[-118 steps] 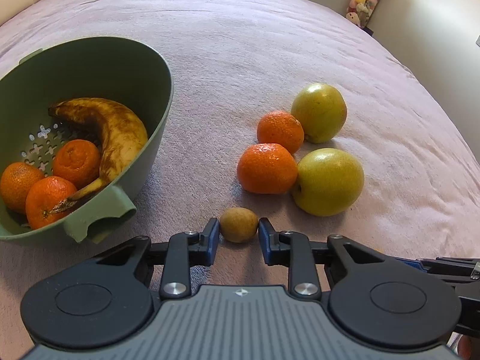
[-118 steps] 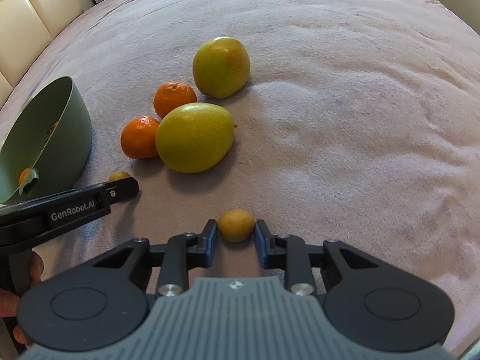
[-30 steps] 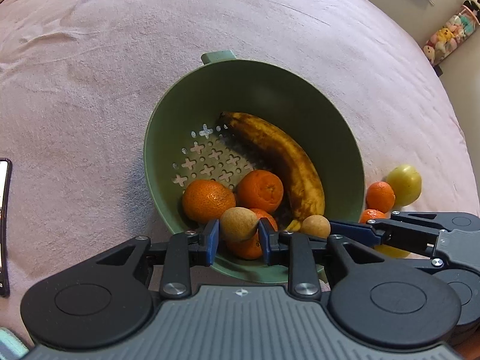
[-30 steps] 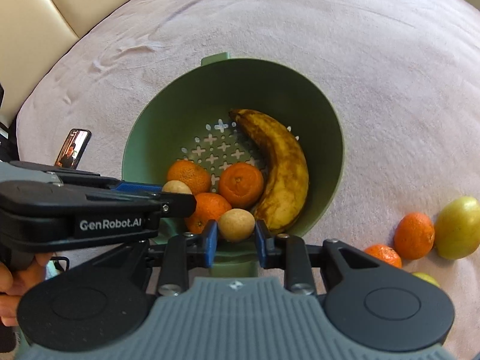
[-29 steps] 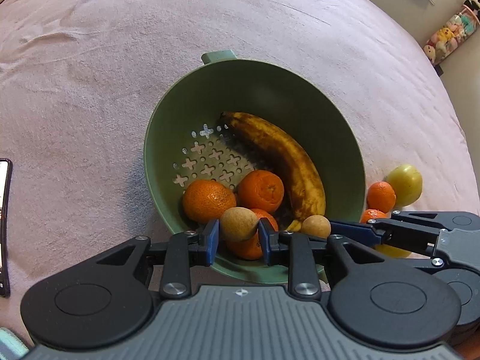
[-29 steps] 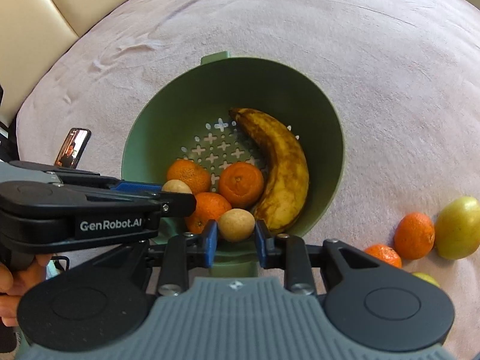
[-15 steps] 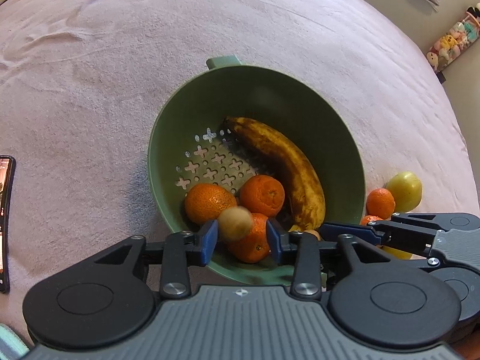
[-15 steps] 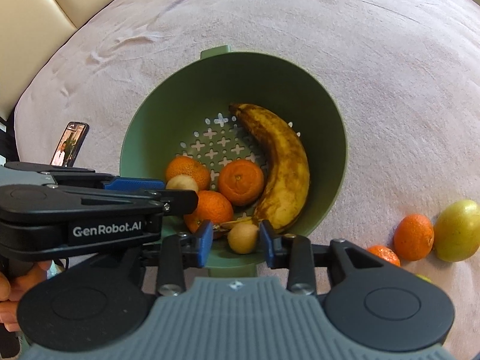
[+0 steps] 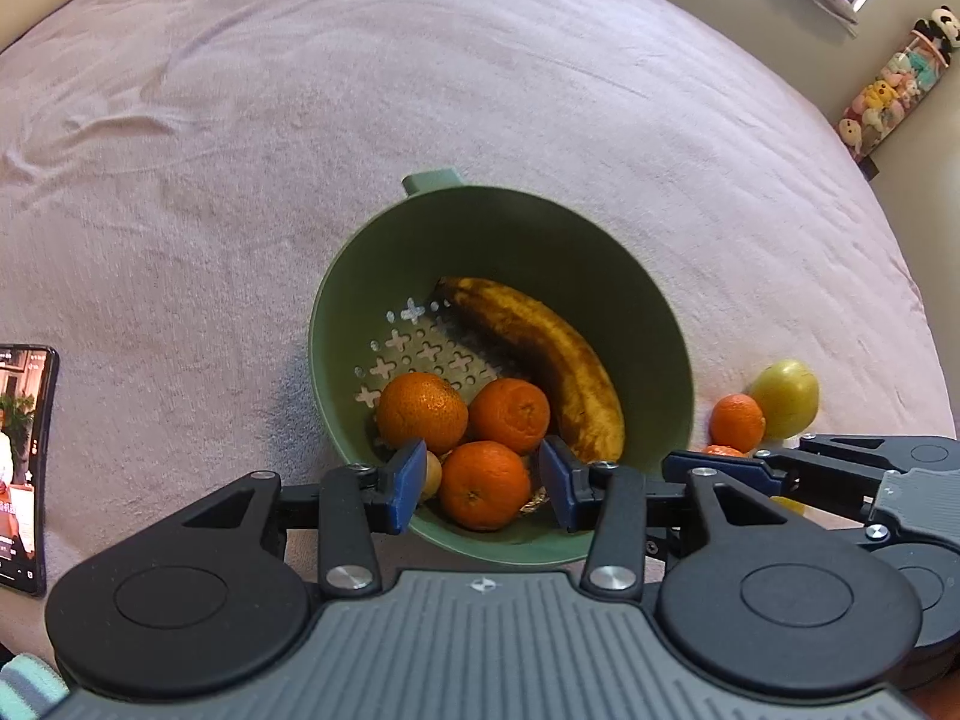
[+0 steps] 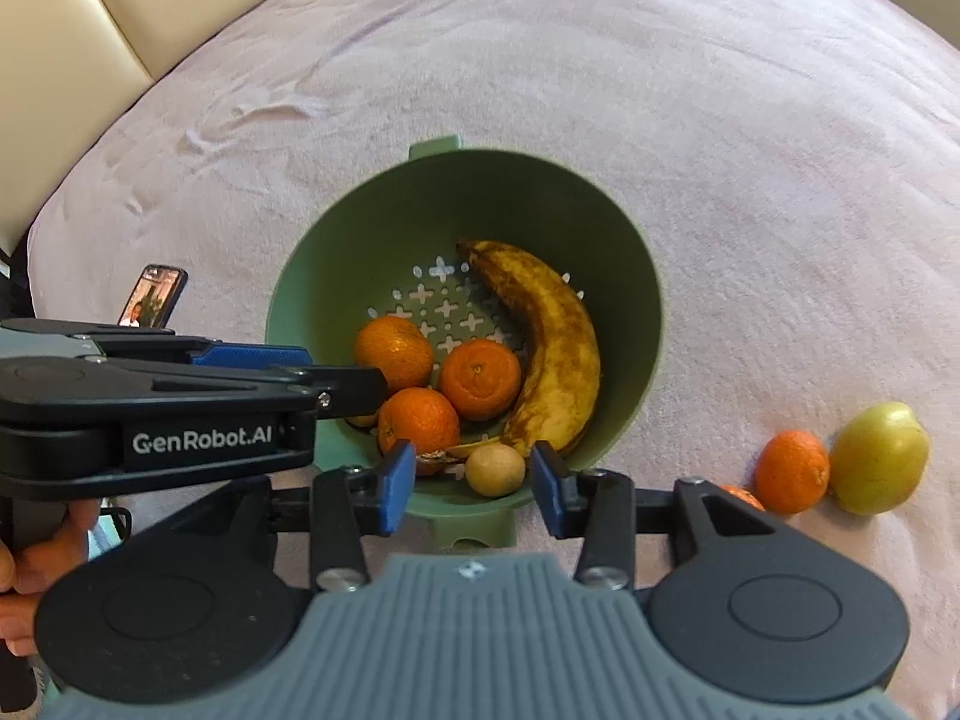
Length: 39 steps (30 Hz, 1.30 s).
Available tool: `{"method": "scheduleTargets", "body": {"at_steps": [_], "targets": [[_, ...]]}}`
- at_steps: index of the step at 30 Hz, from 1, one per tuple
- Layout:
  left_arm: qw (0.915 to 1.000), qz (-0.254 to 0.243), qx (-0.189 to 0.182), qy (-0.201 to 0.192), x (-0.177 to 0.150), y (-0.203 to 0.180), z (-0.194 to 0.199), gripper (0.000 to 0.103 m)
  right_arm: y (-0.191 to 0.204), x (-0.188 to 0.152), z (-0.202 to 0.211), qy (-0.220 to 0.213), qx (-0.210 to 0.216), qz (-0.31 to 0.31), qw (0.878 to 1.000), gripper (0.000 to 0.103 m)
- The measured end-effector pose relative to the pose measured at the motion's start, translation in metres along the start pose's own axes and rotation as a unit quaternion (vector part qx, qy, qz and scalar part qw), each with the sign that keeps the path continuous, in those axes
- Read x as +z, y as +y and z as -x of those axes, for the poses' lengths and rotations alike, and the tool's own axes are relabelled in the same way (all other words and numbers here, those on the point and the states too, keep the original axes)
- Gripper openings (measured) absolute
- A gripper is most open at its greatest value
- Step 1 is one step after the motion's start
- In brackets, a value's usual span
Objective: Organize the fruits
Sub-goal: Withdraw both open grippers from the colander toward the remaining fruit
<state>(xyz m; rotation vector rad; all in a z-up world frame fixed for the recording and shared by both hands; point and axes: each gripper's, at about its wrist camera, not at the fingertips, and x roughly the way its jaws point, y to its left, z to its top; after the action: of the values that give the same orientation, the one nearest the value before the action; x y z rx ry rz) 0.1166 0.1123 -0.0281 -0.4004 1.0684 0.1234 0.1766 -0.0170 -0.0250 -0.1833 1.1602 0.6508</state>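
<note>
A green colander [image 9: 600, 258] [image 10: 600, 228] on the pink cloth holds a browned banana [image 9: 540, 354] [image 10: 552, 336] and three mandarins [image 9: 486, 483] [image 10: 480, 378]. Both grippers hover over its near rim. My left gripper [image 9: 480, 483] has its jaws opening, pads off everything; a small tan fruit [image 9: 433, 473] peeks out behind its left pad, lying in the colander. My right gripper [image 10: 471, 480] is opening too; the other small tan fruit [image 10: 495, 469] lies free in the colander between its spread pads. A mandarin [image 10: 792, 471] and a yellow-green apple [image 10: 879, 457] sit on the cloth to the right.
A phone [image 9: 21, 468] [image 10: 153, 295] lies on the cloth to the left. A hand [image 10: 24, 546] holds the left gripper's handle. Cream chair backs [image 10: 90, 18] stand beyond the table's far left edge. Plush toys [image 9: 888, 90] hang at the far right wall.
Both grippers let go of their small tan fruits, which dropped into the colander. Both jaws spread wider and both grippers rose a little above the rim.
</note>
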Motion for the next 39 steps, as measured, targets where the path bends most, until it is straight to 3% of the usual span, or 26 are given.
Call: {"method": "scheduleTargets", "body": {"at_steps": [6,12,24,39], "targets": [[0.9996,-0.016,-0.01,-0.021,-0.005,-0.01,0.016,0.054,0.0,-0.013,0.026,-0.037,-0.02,-0.009,0.999,0.056],[0.9984,-0.048,-0.01,-0.029,-0.014,-0.026,0.022,0.055,-0.003,-0.039,0.051,-0.074,-0.043,-0.037,0.996,0.057],[0.9904,-0.123,-0.038,-0.05,-0.043,-0.07,0.026,0.057,-0.008,-0.1,0.085,-0.15,-0.147,-0.076,0.975,0.063],[0.9795,-0.181,-0.064,-0.06,-0.08,-0.1,0.012,0.057,-0.053,-0.16,0.078,-0.153,-0.211,-0.156,0.953,0.064]]}}
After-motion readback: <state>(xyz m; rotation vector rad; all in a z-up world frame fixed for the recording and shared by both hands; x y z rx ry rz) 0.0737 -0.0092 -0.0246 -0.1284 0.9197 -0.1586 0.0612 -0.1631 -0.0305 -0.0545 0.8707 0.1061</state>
